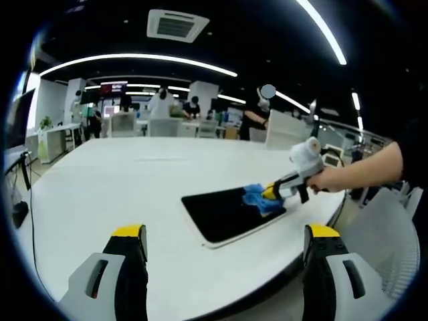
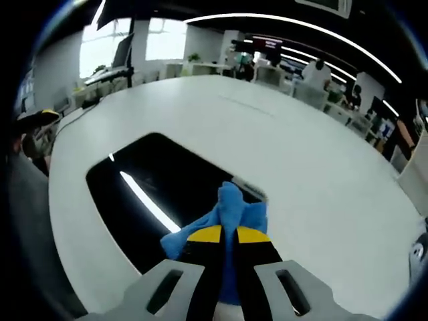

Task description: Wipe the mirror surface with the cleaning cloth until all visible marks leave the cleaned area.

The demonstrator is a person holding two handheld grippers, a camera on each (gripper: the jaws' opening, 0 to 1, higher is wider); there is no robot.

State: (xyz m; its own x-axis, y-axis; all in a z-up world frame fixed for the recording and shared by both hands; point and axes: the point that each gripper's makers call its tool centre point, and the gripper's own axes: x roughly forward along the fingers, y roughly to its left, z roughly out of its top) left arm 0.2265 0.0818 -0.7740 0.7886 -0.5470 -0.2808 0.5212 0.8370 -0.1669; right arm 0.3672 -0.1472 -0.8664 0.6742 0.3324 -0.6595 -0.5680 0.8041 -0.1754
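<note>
This is an open-plan office. Long strip lights [image 1: 140,60] run across the dark ceiling at the top of the left gripper view, next to a square air-conditioning vent [image 1: 177,25]. A large white table [image 1: 120,180] with a rounded edge takes the middle of the frame. Behind it, in the upper part, people [image 1: 160,103] stand and sit at desks with white chairs [image 1: 122,124]. In the right gripper view, bright windows [image 2: 114,43] are at the upper left.

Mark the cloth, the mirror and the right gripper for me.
cloth [image 2: 231,210], right gripper view, its raised blue fold.
mirror [image 1: 221,214], left gripper view, bare dark glass.
right gripper [image 2: 229,235], right gripper view, between its yellow tips.
</note>
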